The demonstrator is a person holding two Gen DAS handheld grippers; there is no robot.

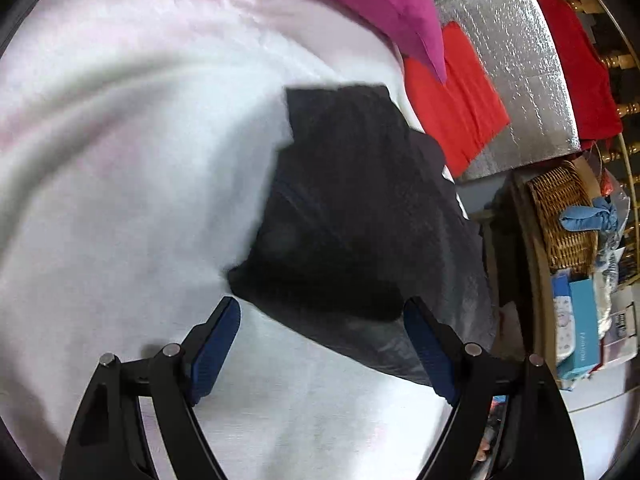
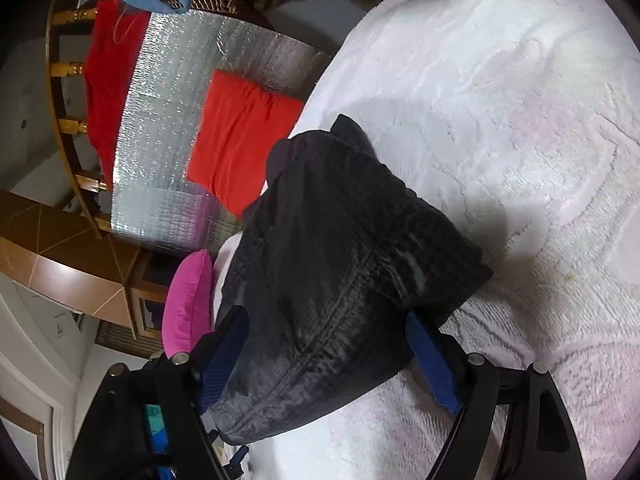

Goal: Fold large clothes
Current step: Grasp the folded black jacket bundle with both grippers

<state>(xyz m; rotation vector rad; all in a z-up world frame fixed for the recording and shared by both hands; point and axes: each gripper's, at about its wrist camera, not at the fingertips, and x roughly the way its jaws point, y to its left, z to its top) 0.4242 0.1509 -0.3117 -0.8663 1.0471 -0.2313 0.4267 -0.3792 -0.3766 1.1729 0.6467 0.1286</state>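
- On the white fluffy blanket [image 1: 120, 160], a folded black quilted garment of shiny padded fabric [image 1: 352, 216] is lying in a thick bundle, near the blanket's edge.
- Left tongs [image 1: 322, 354] are hovering with blue-padded fingers [image 1: 214, 354] spread wide; the garment's near corner is sitting between the tips, and neither pad is pressing on it.
- Right tongs [image 2: 328, 364] are likewise standing wide apart. The garment [image 2: 340, 272] is bulging up between the fingers [image 2: 434, 364]; the left pad is partly hidden behind the fabric, but no squeezing is showing, so it is reading as an open straddle and not a grip.
- Beyond the garment, a flat folded orange-red cloth [image 2: 240, 140] is lying on a silver foil-quilted mat [image 2: 168, 152], just beside the blanket's edge.
- A magenta cushion [image 1: 380, 8] is resting against the blanket's rim, overlapping the orange-red cloth in the left view.
- A dark red cloth [image 2: 108, 92] is draping over a wooden spindle rail [image 2: 68, 68] at the mat's far side.
- A woven wicker basket [image 1: 564, 216] is standing past the mat, with a light blue rag [image 1: 584, 216] hanging on it.
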